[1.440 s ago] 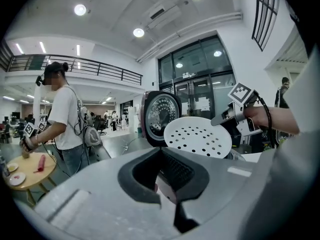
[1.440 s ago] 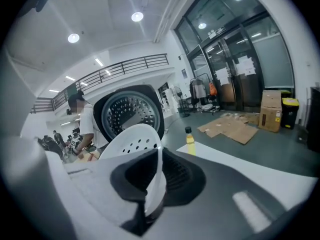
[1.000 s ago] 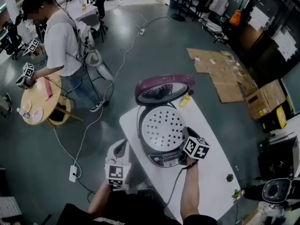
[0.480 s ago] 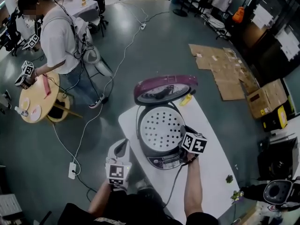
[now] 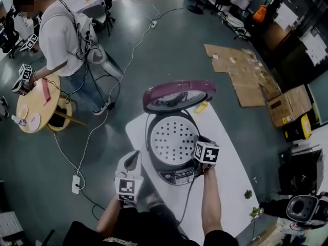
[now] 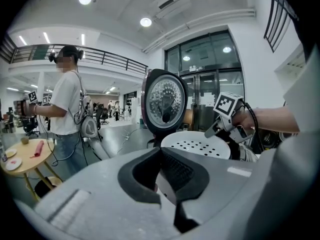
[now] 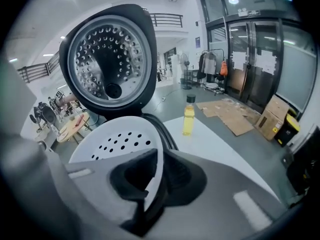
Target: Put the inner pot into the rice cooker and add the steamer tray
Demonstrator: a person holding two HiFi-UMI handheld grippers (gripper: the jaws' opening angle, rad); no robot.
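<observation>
Head view puts the steamer tray (image 5: 171, 140), lying over the rice cooker (image 5: 177, 174) mouth, at ten o'clock from the right gripper (image 5: 199, 148), which pinches its rim, while the left gripper (image 5: 133, 160), pressed together and empty, hangs at the cooker's eight o'clock.

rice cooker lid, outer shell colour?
Magenta-purple shell on the open rice cooker lid; its inner face is grey. Head view shows it best.
</observation>
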